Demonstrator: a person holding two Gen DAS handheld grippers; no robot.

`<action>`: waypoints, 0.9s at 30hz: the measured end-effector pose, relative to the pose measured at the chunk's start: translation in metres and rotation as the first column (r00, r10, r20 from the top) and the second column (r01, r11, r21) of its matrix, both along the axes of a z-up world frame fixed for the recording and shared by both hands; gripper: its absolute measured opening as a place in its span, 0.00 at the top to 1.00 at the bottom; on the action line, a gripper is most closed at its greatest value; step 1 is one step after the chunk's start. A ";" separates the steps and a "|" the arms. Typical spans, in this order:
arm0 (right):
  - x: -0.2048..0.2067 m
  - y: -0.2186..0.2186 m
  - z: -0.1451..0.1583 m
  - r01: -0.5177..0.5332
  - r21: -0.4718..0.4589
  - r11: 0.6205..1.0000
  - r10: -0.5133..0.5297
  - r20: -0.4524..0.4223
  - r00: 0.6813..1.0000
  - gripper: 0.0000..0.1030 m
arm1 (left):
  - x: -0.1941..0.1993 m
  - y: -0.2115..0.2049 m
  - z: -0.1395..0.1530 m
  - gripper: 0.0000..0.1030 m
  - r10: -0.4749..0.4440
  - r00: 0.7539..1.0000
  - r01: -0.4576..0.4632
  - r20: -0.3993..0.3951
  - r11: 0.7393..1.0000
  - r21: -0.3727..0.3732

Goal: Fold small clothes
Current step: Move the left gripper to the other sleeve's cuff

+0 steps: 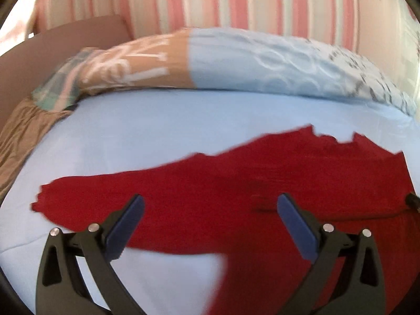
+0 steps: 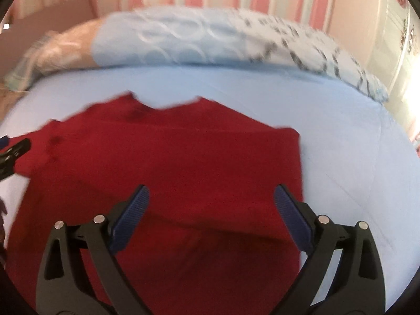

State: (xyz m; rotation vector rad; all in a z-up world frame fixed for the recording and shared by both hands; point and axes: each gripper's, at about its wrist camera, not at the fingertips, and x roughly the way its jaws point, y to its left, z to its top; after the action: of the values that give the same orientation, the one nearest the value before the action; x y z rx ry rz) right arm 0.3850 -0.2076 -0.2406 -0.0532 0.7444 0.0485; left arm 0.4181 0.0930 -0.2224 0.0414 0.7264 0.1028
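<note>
My left gripper [image 1: 210, 207] has its jaws spread wide, blue pads [image 1: 126, 228] angled outward, nothing between them. My right gripper [image 2: 211, 199] is spread just as wide and holds nothing, its ribbed blue pads [image 2: 294, 220] splayed apart. From the right wrist, a tip of the left one shows at the left edge.

Lighting: soft, bright daylight, strongest at the right edge of the right wrist view, where the wall [image 2: 409, 97] washes out. Shadows: faint. Blur: motion smear across both views, heaviest on the pillows [image 2: 199, 39] and the red garment's [image 1: 236, 183] edges. Distortion: strong fisheye curvature, dark vignette corners.
</note>
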 end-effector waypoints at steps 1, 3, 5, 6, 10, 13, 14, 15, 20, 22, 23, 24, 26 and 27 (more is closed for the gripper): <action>-0.012 0.010 0.002 -0.013 -0.004 1.000 0.013 0.016 1.000 0.07 | -0.006 0.022 0.004 0.02 0.036 0.999 -0.036 0.015 0.999 0.003; -0.026 0.024 0.004 -0.026 -0.021 0.999 0.027 0.031 0.999 0.06 | -0.016 0.052 0.008 0.02 0.083 0.996 -0.084 0.038 0.996 0.006; -0.041 0.040 0.002 -0.054 -0.016 0.998 0.054 0.038 0.998 0.05 | -0.024 0.092 0.009 0.02 0.130 0.990 -0.129 0.049 0.991 -0.015; -0.047 0.048 0.000 -0.067 -0.019 0.998 0.068 0.040 0.997 0.05 | -0.030 0.114 0.008 0.02 0.157 0.986 -0.156 0.052 0.987 -0.024; -0.060 0.072 -0.005 -0.107 0.015 0.994 0.106 0.050 0.993 0.05 | -0.050 0.173 0.003 0.02 0.215 0.975 -0.213 0.061 0.976 -0.035; -0.058 0.078 -0.007 -0.091 0.060 0.994 0.089 0.033 0.995 0.05 | -0.066 0.207 0.000 0.02 0.235 0.970 -0.233 0.067 0.972 -0.034; -0.056 0.079 -0.006 -0.088 0.073 0.993 0.086 0.031 0.996 0.05 | -0.070 0.220 -0.002 0.02 0.232 0.971 -0.229 0.058 0.972 -0.049; -0.056 0.080 -0.004 -0.084 0.079 0.993 0.082 0.032 0.996 0.05 | -0.070 0.229 -0.002 0.02 0.227 0.972 -0.224 0.052 0.972 -0.064; -0.061 0.088 0.013 -0.090 0.094 0.991 0.087 0.040 0.995 0.05 | -0.070 0.268 -0.005 0.02 0.194 0.981 -0.191 0.029 0.979 -0.073; -0.062 0.091 0.020 -0.091 0.105 0.990 0.087 0.043 0.995 0.05 | -0.067 0.283 -0.010 0.02 0.198 0.980 -0.196 0.007 0.977 -0.088; -0.061 0.097 0.026 -0.085 0.099 0.991 0.082 0.040 0.996 0.05 | -0.066 0.291 -0.014 0.02 0.201 0.980 -0.200 -0.004 0.975 -0.095; -0.061 0.103 0.030 -0.077 0.094 0.993 0.073 0.042 0.996 0.05 | -0.067 0.297 -0.018 0.02 0.205 0.979 -0.205 -0.010 0.974 -0.095; -0.060 0.116 0.041 -0.060 0.093 0.994 0.055 0.057 0.997 0.05 | -0.068 0.306 -0.023 0.02 0.196 0.980 -0.197 -0.013 0.976 -0.094; -0.060 0.122 0.047 -0.051 0.097 0.994 0.045 0.067 0.997 0.05 | -0.068 0.309 -0.025 0.02 0.185 0.983 -0.186 -0.014 0.978 -0.099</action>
State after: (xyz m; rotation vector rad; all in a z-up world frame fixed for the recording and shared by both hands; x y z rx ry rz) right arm 0.3254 -0.0854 -0.1941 0.0214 0.6750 0.1287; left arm 0.3502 0.4015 -0.2471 -0.1227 0.7380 0.2447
